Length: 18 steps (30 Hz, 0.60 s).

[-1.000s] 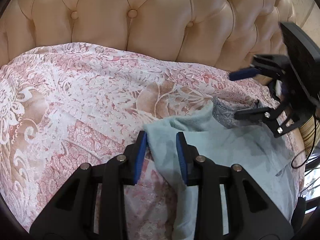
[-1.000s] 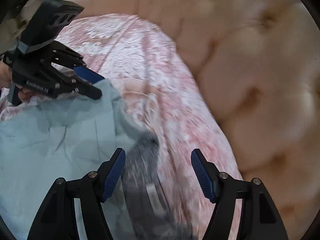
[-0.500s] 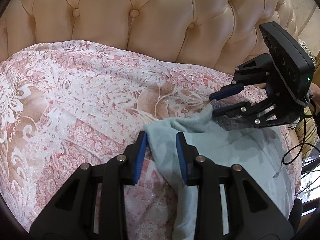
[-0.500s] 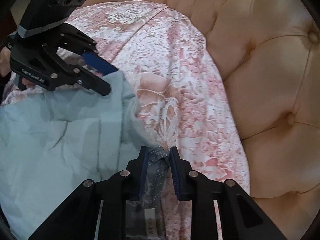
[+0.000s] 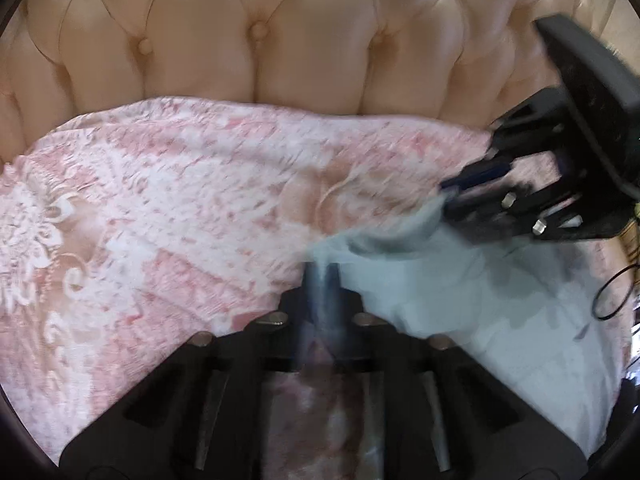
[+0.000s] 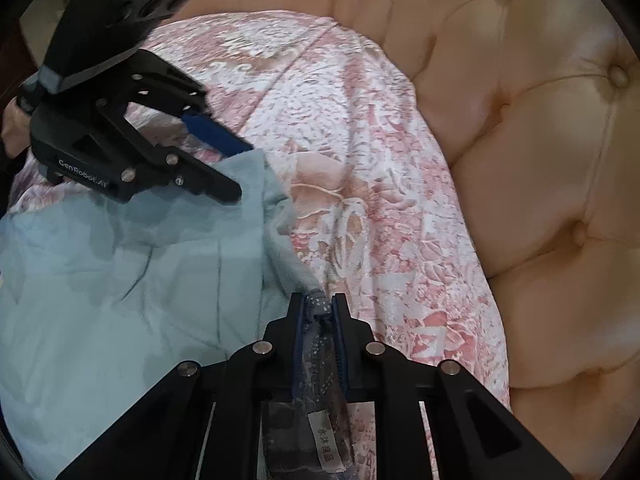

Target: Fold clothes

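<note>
A light blue-green garment (image 5: 460, 288) lies spread on the bed, also seen in the right wrist view (image 6: 120, 280). My left gripper (image 5: 322, 276) is shut on the garment's near edge, and this view is blurred. It also shows from the side at the upper left of the right wrist view (image 6: 242, 168). My right gripper (image 6: 318, 304) has its jaws closing, with both pads pressing on the garment's grey patterned band (image 6: 316, 360), which bears a white label. In the left wrist view the right gripper (image 5: 446, 196) sits at the garment's far corner.
A pink and white floral bedspread (image 5: 160, 200) covers the bed under the garment. A tufted beige headboard (image 5: 280, 40) rises behind it and fills the right side of the right wrist view (image 6: 540, 160). A black cable (image 5: 612, 296) loops at the right edge.
My left gripper's jaws have shut on the garment's edge. My right gripper came in from wide open and narrowed onto the grey band. Neither hand has shifted much.
</note>
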Each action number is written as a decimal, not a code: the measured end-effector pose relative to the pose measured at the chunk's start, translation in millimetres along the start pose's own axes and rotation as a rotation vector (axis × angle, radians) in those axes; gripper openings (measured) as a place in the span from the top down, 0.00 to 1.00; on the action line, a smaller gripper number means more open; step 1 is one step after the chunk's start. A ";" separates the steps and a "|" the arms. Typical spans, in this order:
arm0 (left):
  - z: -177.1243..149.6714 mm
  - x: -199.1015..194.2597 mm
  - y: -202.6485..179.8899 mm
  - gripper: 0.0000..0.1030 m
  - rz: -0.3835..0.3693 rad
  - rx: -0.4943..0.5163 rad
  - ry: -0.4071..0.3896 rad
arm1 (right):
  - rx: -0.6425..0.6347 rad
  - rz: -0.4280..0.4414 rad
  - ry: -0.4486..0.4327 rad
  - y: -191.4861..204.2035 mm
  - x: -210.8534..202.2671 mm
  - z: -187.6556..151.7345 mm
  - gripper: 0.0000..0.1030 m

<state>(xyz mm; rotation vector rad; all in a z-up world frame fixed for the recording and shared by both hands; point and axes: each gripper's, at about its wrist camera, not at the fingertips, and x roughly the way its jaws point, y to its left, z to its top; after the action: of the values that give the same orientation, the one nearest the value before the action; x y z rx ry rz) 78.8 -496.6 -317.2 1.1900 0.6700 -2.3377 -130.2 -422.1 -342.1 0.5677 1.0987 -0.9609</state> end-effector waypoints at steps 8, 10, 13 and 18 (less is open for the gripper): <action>3.6 -6.1 5.9 0.96 0.028 -0.023 0.015 | 0.261 -0.103 -0.006 -7.5 10.4 -8.1 0.89; 3.0 -4.6 8.2 0.96 0.027 -0.033 0.022 | 0.284 -0.108 -0.003 -9.0 9.8 -9.4 0.89; 5.7 -3.0 9.6 0.96 0.023 -0.043 0.024 | 0.307 -0.110 0.001 -11.2 9.9 -10.4 0.89; 6.2 -10.3 13.7 0.95 0.023 -0.068 0.013 | 0.350 -0.110 -0.009 -12.3 8.1 -9.9 0.89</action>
<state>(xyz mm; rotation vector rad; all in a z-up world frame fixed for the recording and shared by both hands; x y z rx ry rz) 88.4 -509.5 -308.5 1.1779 0.7301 -2.2720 -144.5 -423.3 -352.5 0.7920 0.9658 -1.2627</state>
